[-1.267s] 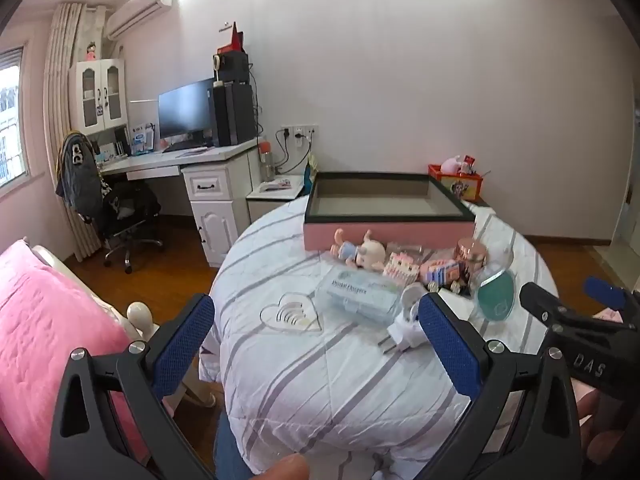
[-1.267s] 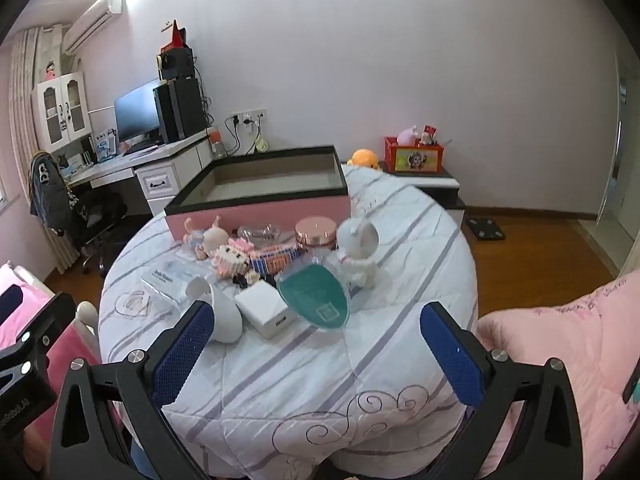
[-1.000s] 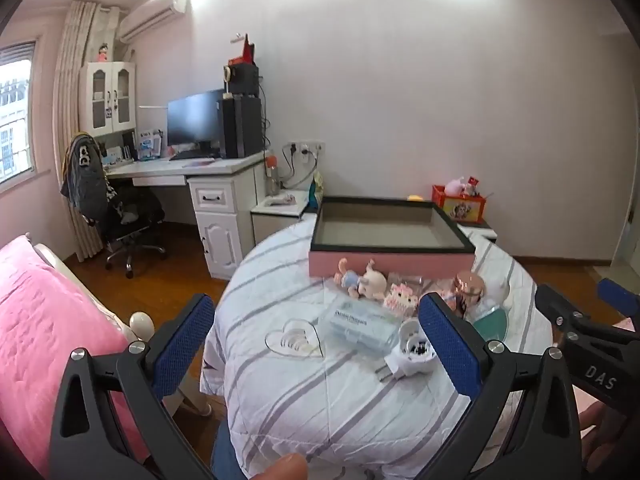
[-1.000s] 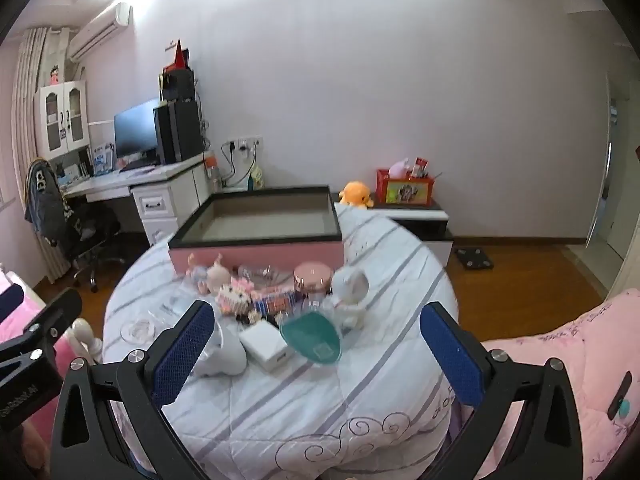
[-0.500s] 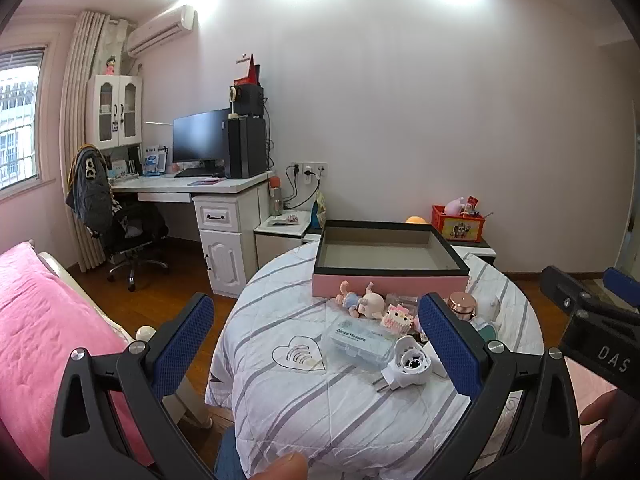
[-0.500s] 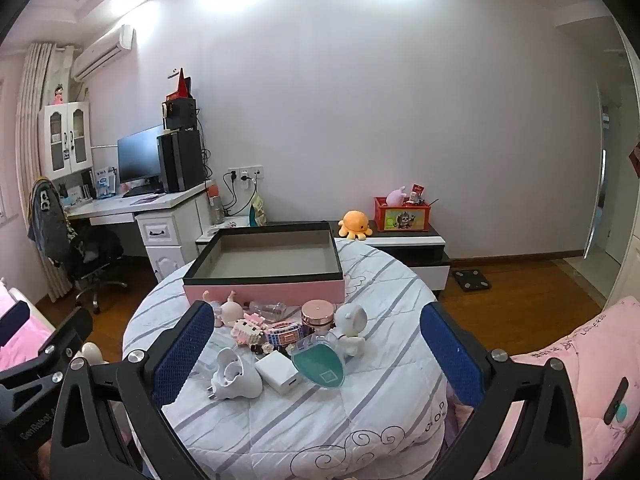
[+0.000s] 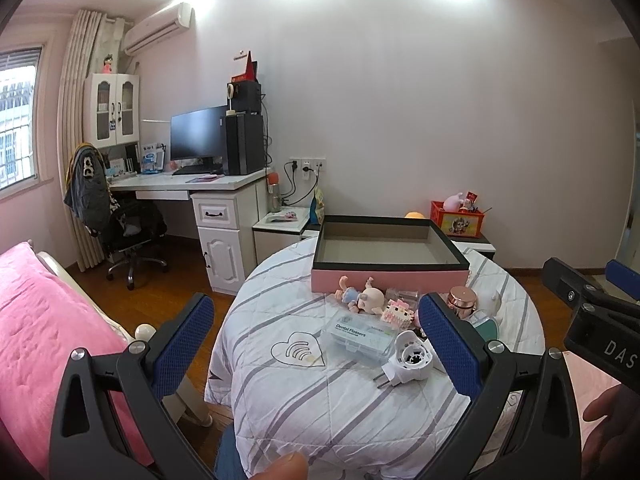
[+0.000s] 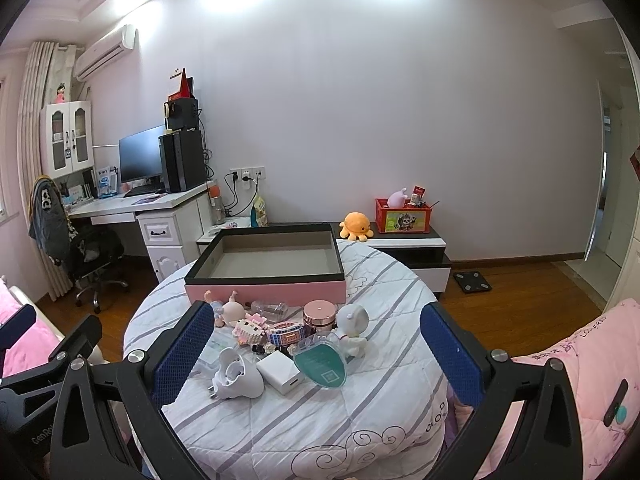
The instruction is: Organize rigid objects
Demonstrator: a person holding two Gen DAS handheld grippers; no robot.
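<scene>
Left wrist view: left gripper (image 7: 320,344) held above near edge of round table (image 7: 304,412), jaws spread wide, nothing between blue pads (image 7: 182,344). Right gripper (image 7: 592,312) visible at right edge of same view, off the table.

Right wrist view: right gripper (image 8: 318,354) likewise raised over near side of table (image 8: 320,420), jaws wide apart, nothing held. Left gripper (image 8: 44,356) visible at lower left.

Task items, all resting on striped quilt covering table:
- Pink box with black rim (image 8: 266,268), open top, interior showing nothing inside, at far side of table.
- Baby doll figure (image 7: 358,294) lying just in front of box wall.
- Pink block figure (image 7: 396,312) beside doll.
- Clear dental flosser case (image 7: 358,338) lying flat nearer the grippers, left of white plug-in device (image 7: 408,362).
- White plug-in device (image 8: 236,376) on its side, prongs pointing toward near edge.
- White charger cube (image 8: 280,372) just beside plug-in device.
- Teal oval item (image 8: 320,364) in clear packaging, touching or just beside charger cube; cannot tell which.
- Rose-gold jar (image 8: 319,314) upright behind teal item.
- White round-headed figure (image 8: 352,326) right of jar.
- Heart-shaped coaster (image 7: 298,350) flat on quilt, apart from cluster, to its left.

Background: desk with monitor (image 7: 198,138) at left, pink bedding (image 7: 44,320) at lower left.
</scene>
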